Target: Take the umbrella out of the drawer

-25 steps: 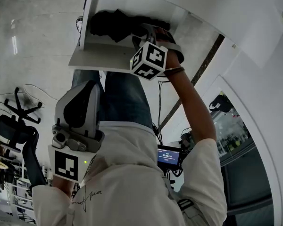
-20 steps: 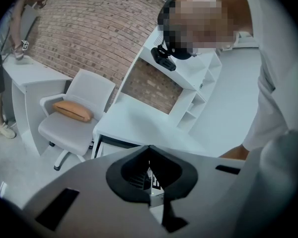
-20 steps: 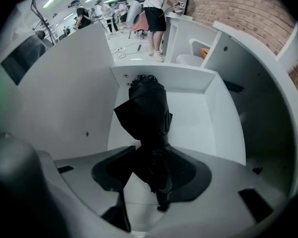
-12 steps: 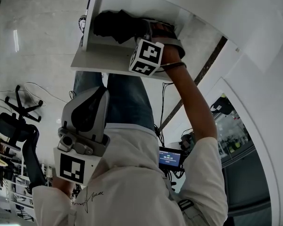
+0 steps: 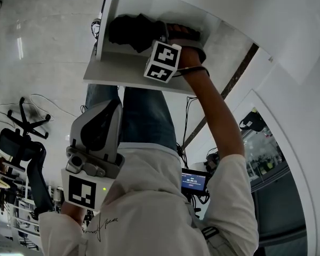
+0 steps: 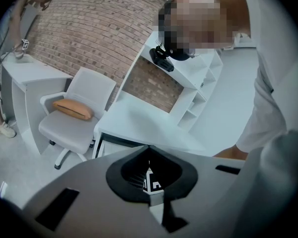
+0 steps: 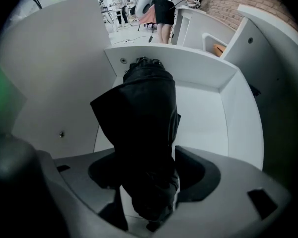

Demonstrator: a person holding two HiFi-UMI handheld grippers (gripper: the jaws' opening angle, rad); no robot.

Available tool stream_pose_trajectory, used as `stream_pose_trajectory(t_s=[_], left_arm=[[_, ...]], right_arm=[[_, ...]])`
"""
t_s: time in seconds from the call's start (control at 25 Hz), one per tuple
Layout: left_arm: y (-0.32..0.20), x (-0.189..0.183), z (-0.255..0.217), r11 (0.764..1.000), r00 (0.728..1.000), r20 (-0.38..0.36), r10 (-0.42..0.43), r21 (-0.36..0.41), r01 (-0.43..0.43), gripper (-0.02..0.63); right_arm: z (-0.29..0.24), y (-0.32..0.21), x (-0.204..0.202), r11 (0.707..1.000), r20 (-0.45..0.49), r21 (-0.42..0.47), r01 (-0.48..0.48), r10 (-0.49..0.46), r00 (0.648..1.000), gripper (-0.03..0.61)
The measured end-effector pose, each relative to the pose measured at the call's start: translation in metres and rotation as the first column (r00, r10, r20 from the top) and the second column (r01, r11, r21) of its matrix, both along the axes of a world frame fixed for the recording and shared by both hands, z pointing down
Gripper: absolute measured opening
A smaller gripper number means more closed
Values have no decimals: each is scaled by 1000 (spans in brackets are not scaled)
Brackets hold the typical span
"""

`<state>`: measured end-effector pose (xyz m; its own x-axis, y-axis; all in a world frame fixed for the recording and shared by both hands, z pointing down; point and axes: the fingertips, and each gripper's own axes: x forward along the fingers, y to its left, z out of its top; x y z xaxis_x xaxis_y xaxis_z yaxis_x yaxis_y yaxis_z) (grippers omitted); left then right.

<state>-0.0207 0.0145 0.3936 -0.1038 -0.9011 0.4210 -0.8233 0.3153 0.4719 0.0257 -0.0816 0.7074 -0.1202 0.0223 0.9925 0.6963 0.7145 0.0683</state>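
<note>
A folded black umbrella (image 5: 129, 32) lies in the open white drawer (image 5: 128, 71) at the top of the head view. My right gripper (image 5: 170, 35) points down into the drawer from above, its marker cube (image 5: 162, 61) over the front edge. In the right gripper view the umbrella (image 7: 146, 128) runs away from me along the drawer floor (image 7: 203, 128). Its near end sits between the jaws of the right gripper (image 7: 149, 185), which have just been opening and stand wide, open around it. My left gripper (image 5: 108, 106) is held by my body with its jaws closed together, and the left gripper (image 6: 149, 148) holds nothing.
A black office chair (image 5: 21, 137) stands at the left and a small lit screen (image 5: 194, 180) hangs by my hip. The left gripper view shows a white chair with an orange cushion (image 6: 72, 108) and a white desk (image 6: 139, 125). People stand beyond the drawer (image 7: 164, 4).
The right gripper has sunk lower into the drawer, over the umbrella's near end. The left gripper has stayed by my body.
</note>
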Motion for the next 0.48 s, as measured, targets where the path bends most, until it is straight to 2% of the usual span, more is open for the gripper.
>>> stream_pose_trajectory(t_s=[0.24, 0.48], left_arm=[[3, -2, 7, 1000, 999, -38, -7, -11, 7, 15], [4, -4, 7, 1000, 999, -37, -1, -10, 1, 15]], right_arm=[[9, 0, -3, 1000, -12, 15, 20, -20, 1000, 258], [18, 1, -4, 999, -28, 26, 43, -42, 999, 258]])
